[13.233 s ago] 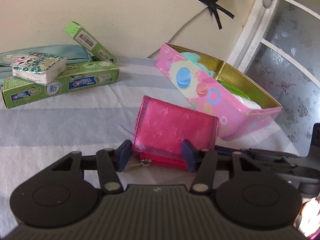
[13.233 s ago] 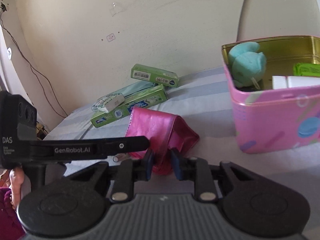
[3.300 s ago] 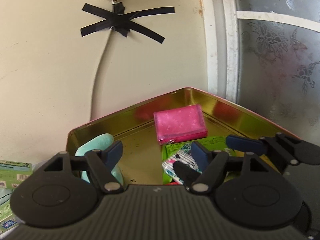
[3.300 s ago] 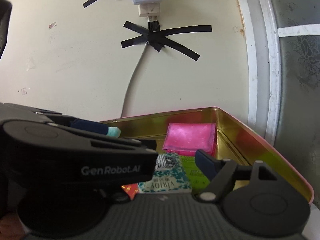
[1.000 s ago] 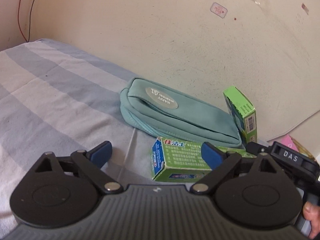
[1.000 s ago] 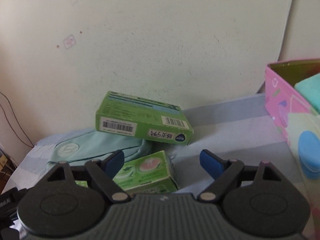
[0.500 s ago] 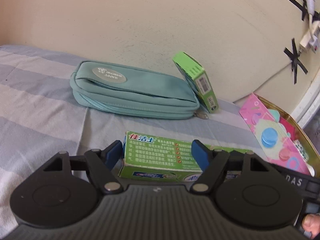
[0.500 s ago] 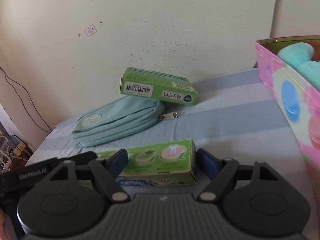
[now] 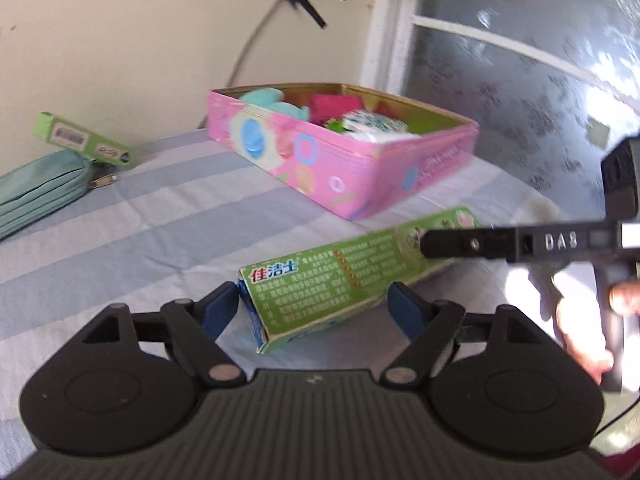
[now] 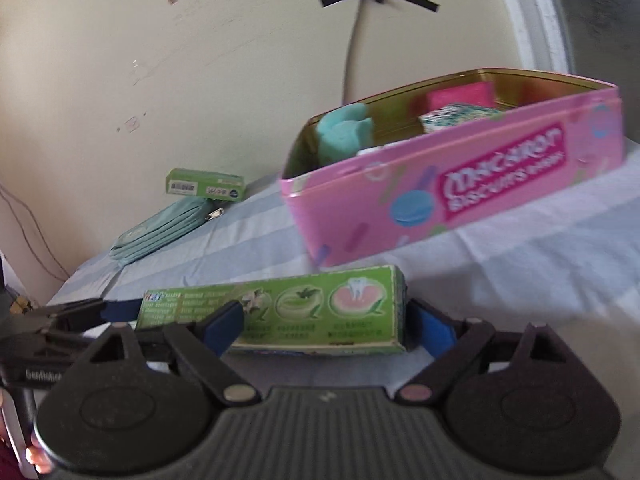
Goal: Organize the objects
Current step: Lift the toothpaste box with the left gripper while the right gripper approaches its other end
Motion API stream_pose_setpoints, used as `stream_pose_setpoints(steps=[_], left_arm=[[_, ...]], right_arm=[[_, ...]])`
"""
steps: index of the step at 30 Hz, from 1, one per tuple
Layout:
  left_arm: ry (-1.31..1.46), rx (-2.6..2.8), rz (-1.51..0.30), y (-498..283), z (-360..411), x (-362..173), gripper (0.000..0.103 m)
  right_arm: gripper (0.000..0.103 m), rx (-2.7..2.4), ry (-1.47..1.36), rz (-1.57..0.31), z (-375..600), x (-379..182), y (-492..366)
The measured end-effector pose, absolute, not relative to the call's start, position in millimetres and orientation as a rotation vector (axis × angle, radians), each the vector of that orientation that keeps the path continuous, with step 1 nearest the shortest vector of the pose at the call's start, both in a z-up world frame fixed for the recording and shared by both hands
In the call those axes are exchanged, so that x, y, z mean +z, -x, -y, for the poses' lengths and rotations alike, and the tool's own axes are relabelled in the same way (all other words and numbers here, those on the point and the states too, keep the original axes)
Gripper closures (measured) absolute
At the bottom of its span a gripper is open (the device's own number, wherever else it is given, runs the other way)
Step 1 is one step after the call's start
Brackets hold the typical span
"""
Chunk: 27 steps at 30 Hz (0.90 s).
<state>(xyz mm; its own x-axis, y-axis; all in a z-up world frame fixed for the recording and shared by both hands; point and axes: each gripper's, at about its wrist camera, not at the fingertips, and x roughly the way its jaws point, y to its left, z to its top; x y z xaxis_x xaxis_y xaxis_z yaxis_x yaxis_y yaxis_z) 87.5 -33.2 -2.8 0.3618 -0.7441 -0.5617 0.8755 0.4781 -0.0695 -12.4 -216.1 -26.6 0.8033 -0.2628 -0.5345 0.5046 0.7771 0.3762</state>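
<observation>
A: Green cardboard toothpaste box [image 9: 352, 276] has left its spot by the teal fabric pouch [image 9: 36, 188]; it now hangs just short of the pink macaron biscuit tin [image 10: 460, 188].

B: Grip?

A: Left gripper [image 9: 312, 308] and right gripper [image 10: 324, 324] each straddle an end, jaws apart; contact unclear.

B: Likely next into the tin. Small green carton [image 10: 206, 186] remains.
</observation>
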Motion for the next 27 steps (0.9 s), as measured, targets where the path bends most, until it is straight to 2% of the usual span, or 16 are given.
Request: stream_pose_setpoints(steps=[3,7,12,13,16,27], left_arm=[[-0.387,-1.056,-0.520,-70.1,40.8,-9.1,0.021],[-0.317,-1.062,-0.560,-82.6,33.7,-4.4,0.021],[-0.275,-1.006,-0.526,-88.0,25.5,3.5,0.020],[-0.274,-0.998,-0.516,-88.1,24.8,4.5,0.018],[-0.291,-0.974,-0.490,-87.1,25.0,5.5,0.011],[-0.252,-0.954,-0.422,-96.7,10.8,16.7,0.007]], right_arm=[[0.009,-0.432,-0.539,-0.472,221.6,-27.3,21.7],[0.006,-0.438,-0.513,-0.486,218.8,-27.7,13.6],[0.003,-0.460,-0.419,-0.469,215.7,-19.8,16.4],[0.000,-0.462,-0.382,-0.467,215.3,-16.9,17.7],[0.000,-0.429,-0.298,-0.483,214.7,-11.9,19.7],[0.000,-0.332,-0.172,-0.579,207.7,-21.5,10.7]])
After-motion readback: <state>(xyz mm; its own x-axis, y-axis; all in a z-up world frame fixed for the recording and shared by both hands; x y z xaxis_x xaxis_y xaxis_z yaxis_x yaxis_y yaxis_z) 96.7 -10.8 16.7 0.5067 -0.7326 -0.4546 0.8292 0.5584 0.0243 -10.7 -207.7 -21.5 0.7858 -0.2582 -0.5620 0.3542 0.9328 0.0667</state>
